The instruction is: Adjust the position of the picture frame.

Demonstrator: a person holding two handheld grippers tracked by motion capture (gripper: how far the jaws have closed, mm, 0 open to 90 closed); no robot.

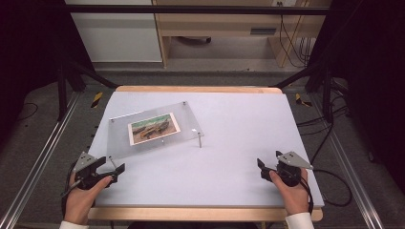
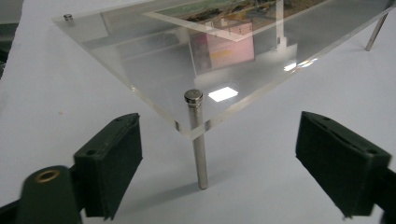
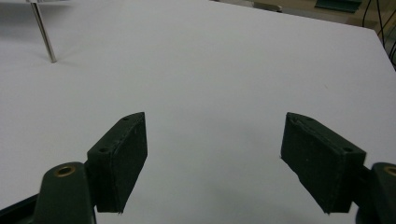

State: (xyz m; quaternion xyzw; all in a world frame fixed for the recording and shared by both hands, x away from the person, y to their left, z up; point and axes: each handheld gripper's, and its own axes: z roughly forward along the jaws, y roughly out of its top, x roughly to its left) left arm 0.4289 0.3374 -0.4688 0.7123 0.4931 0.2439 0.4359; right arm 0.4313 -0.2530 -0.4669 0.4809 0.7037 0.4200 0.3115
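Overhead, a clear plastic frame (image 1: 155, 129) with a picture (image 1: 154, 128) sandwiched in it stands on thin metal legs left of the middle of the white table (image 1: 229, 119), one corner reaching toward the left gripper (image 1: 116, 172); the right gripper (image 1: 261, 168) waits well apart near the right front edge, and both hold nothing. Along the left gripper's jaws, which stand wide and empty, the nearest leg (image 2: 199, 144) with its round cap sits just ahead, between the two pads (image 2: 112, 163), neither touching it. The plate looks stiff, smooth and probably slippery, easily scratched, and the slim legs make it likely to tip or skid if pushed; pinching the plate's edge near that corner, or the leg itself, seems the safest hold. Along the right gripper's jaws, also parted over bare tabletop, another leg (image 3: 43, 32) stands far off at upper left.
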